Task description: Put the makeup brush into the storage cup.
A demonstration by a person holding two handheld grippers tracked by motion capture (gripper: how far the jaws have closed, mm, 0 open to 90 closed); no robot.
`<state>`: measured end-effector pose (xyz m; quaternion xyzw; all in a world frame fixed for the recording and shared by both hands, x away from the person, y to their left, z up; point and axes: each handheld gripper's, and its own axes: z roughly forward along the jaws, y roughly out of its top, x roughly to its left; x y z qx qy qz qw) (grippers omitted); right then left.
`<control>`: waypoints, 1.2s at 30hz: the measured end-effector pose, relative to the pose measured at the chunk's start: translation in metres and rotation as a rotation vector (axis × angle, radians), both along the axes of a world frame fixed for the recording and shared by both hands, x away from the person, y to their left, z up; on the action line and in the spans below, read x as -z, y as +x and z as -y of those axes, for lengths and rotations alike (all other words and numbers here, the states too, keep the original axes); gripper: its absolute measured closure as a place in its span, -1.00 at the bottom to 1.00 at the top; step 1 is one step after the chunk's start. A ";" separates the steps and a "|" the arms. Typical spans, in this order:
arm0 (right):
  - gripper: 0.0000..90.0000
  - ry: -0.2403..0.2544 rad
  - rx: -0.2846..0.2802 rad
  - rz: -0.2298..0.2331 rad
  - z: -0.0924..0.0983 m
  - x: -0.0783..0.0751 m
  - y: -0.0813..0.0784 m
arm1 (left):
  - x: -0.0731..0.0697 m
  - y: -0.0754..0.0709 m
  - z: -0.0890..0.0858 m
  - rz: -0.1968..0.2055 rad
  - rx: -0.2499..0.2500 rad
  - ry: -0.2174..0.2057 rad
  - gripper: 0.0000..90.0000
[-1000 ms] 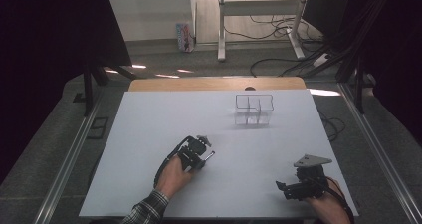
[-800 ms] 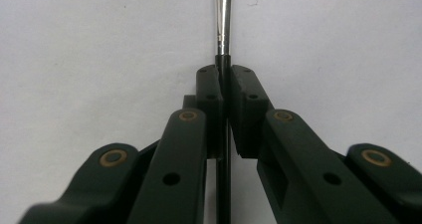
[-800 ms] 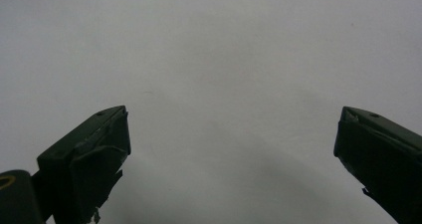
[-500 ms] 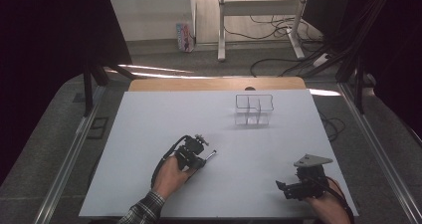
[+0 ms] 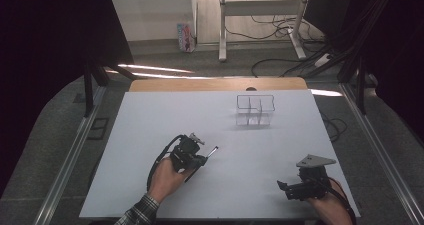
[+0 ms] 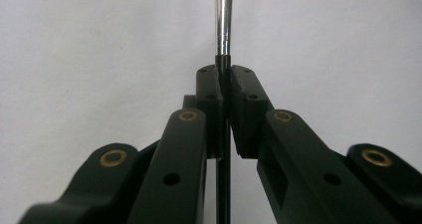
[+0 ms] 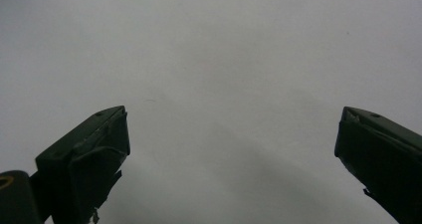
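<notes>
My left gripper (image 5: pixel 202 159) is near the middle of the white table (image 5: pixel 150 115), held in a hand. In the left gripper view its jaws (image 6: pixel 224 74) are shut on a thin utensil whose black handle runs down between the pads. The utensil's silver shaft (image 6: pixel 223 20) sticks out past the tips, and the same shaft (image 5: pixel 213 151) points up and right in the high view. My right gripper (image 5: pixel 283 187) rests at the front right of the table, pointing left. Its jaws (image 7: pixel 231 119) stand wide open over bare table with nothing between them.
A clear plastic organiser with dividers (image 5: pixel 255 110) stands at the back right of the table. A wooden strip (image 5: pixel 215 84) runs along the far edge. Metal rails (image 5: pixel 70 160) flank both sides of the table.
My left gripper has lifted a little off the table with the utensil in it. The right gripper has not moved.
</notes>
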<state>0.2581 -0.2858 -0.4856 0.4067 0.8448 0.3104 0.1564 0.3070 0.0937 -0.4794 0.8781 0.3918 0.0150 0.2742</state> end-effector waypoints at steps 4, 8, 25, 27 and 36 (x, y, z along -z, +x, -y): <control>-0.99 0.018 0.004 0.005 0.000 -0.001 0.000 | -0.004 -0.005 -0.003 0.023 0.020 -0.015 0.87; -1.00 0.031 0.004 0.014 0.001 -0.002 0.000 | -0.008 -0.011 -0.008 0.053 0.027 -0.029 0.87; -1.00 0.094 -0.007 0.073 0.001 -0.008 -0.002 | -0.018 -0.033 -0.025 0.145 0.049 -0.148 0.87; -1.00 0.101 -0.008 0.078 0.001 -0.008 -0.002 | -0.018 -0.037 -0.028 0.150 0.050 -0.172 0.87; -1.00 0.143 -0.027 0.109 -0.001 -0.012 -0.003 | -0.019 -0.047 -0.038 0.180 0.056 -0.304 0.87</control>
